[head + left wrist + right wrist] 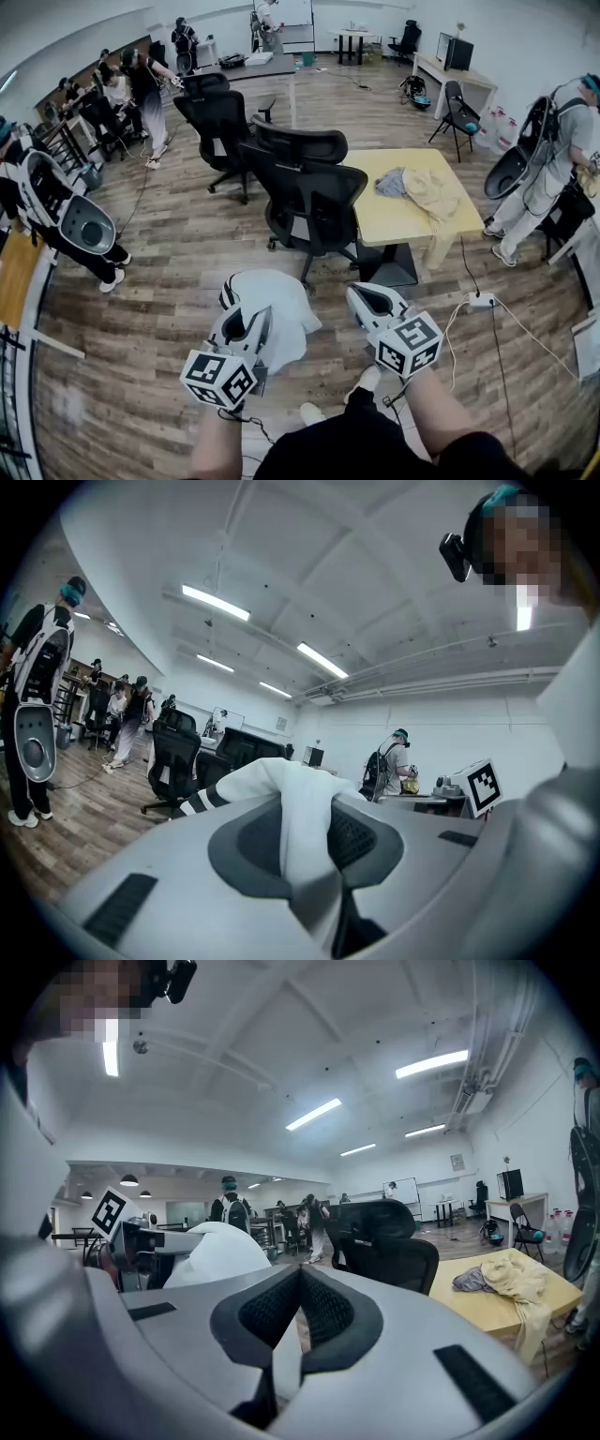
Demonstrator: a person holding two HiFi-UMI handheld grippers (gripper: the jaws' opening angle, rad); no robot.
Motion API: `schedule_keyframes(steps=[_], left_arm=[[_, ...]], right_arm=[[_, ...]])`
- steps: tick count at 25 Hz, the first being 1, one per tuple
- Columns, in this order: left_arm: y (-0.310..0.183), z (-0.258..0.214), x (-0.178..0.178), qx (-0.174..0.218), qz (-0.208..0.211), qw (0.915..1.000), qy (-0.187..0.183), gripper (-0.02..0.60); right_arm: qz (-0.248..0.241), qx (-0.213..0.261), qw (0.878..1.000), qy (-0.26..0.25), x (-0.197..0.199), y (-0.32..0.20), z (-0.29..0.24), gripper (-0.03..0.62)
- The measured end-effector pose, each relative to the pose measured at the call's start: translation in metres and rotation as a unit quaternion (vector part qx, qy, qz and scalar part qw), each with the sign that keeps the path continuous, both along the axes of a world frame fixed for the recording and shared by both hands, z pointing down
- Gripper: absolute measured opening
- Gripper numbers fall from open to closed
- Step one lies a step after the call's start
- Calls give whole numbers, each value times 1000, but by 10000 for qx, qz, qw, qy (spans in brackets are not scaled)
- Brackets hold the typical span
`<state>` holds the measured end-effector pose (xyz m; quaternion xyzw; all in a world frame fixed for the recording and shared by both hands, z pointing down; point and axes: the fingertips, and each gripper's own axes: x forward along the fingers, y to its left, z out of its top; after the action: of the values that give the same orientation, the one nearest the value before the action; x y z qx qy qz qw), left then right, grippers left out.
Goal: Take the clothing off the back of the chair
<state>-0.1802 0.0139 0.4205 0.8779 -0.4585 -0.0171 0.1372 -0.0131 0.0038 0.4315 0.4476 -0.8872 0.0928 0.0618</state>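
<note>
Left tongs: pinching a fold of the white garment. The cloth runs up between the pads and drapes over the tips, and one hanging end has dark stripes. In the head view the garment hangs from these tongs above the wooden floor, close in front of the person.

Right tongs: pressed together and empty, held level just beside the garment.

Beyond both tongs is a black office chair, apart from the garment. Just past the chair is the yellow tabletop, carrying crumpled grey and yellow clothes. More black chairs and several standing people are farther back.
</note>
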Motion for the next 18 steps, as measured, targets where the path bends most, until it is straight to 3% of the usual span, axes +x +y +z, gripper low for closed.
schedule_keyframes(steps=[18], left_arm=[[1,2,-12,0,-70,10000,-5,95]], right_arm=[[-172,-2,9998,90,-15,2,5,12]])
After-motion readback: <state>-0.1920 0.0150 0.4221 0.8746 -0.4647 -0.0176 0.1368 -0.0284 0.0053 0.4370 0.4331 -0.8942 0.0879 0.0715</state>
